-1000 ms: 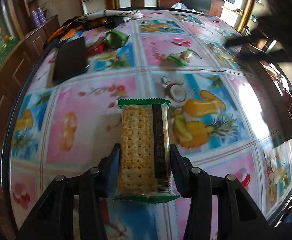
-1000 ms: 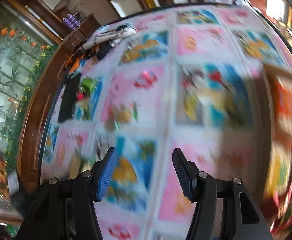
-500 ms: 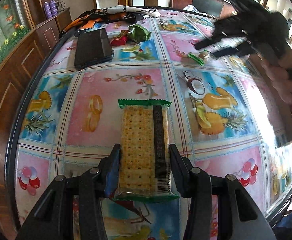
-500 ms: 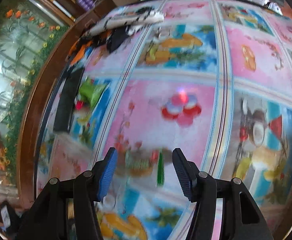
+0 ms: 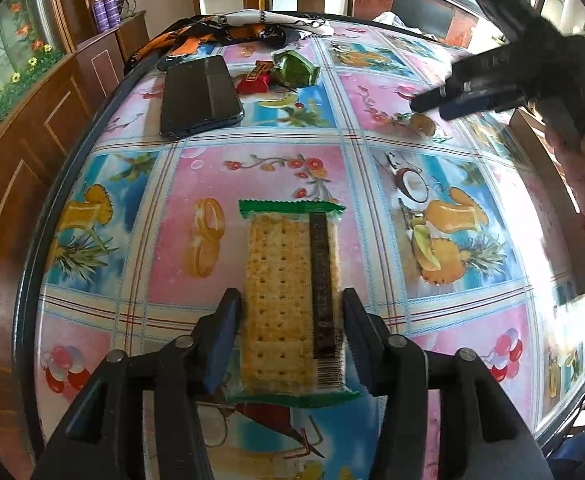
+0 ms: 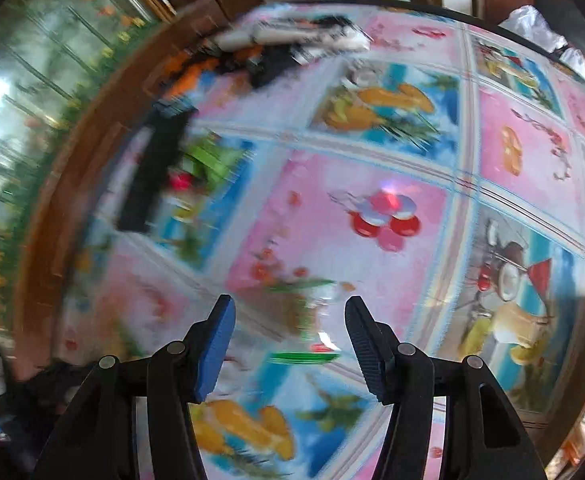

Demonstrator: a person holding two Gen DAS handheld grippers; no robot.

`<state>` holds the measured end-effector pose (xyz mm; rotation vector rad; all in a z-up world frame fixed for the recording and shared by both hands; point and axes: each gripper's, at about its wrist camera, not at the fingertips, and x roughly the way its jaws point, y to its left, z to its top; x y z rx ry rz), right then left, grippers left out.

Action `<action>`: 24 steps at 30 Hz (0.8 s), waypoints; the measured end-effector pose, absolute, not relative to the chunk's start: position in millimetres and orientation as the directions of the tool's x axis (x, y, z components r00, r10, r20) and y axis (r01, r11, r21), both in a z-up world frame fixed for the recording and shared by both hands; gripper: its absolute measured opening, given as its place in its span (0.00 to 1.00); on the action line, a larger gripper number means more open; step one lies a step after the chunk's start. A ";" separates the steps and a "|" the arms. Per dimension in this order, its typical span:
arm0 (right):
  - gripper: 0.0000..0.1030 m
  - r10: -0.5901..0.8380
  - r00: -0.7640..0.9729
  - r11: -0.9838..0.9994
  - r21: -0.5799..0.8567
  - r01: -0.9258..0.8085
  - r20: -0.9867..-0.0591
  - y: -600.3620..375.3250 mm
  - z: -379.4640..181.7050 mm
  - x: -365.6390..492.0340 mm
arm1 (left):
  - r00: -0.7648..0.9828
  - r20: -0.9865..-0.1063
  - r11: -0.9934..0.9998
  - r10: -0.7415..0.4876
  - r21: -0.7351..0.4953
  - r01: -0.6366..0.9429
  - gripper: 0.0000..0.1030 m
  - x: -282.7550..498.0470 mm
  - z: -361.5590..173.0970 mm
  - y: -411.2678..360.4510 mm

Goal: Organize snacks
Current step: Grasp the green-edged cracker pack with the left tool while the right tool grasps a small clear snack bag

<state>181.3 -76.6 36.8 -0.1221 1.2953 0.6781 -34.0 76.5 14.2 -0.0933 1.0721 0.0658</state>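
Cracker pack (image 5: 290, 304) sits lengthwise between the left gripper (image 5: 290, 332) fingers, green-sealed ends front and back. Left jaws are opening: thin gaps show on both sides between pads and wrapper, so the pack looks released, probably lying on the tablecloth (image 5: 472, 332) now, though contact with the surface isn't clear from this angle. My read: this is the drop spot, near the table's front edge, well apart from the other snacks. Left gripper points steeply down at the table, level across the pack.

Right gripper (image 6: 290, 332) has its jaws apart with nothing gripped. The right wrist view is motion-blurred; a small wrapped candy (image 6: 308, 304) with green-tipped ends lies on the cloth just ahead of and between the fingertips. From the left wrist view the right gripper (image 5: 428, 102) comes in from the right side, hand (image 5: 584, 176) on the handle, tips right at that candy (image 5: 422, 124). Likely next pick.

Far side: green packet (image 5: 296, 68) and red wrapper (image 5: 254, 78) touching each other, just beside a black phone (image 5: 198, 96). Clothing heap (image 5: 228, 32) at the far edge.
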 end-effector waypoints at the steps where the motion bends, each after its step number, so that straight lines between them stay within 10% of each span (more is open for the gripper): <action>1: 0.57 0.378 0.114 0.807 0.267 -0.526 -0.919 -77.0 35.6 180.2 | 0.476 -0.879 0.994 0.009 -0.046 -0.102 0.55 -33.7 13.9 77.7; 8: 0.31 0.286 0.172 0.810 0.141 -0.570 -0.943 -66.8 24.9 164.2 | 0.480 -0.876 0.994 0.051 -0.003 -0.111 0.71 -17.7 8.4 79.9; 11: 0.26 0.256 0.228 0.810 0.080 -0.581 -0.940 -65.0 25.9 147.0 | 0.494 -0.867 0.993 0.064 0.006 -0.119 0.45 -14.2 10.7 79.2; 24: 0.22 0.442 0.180 0.843 0.339 -0.418 -0.879 -134.0 37.8 57.4 | 0.504 -0.862 0.994 -0.057 -0.096 -0.052 0.44 -27.1 14.8 39.1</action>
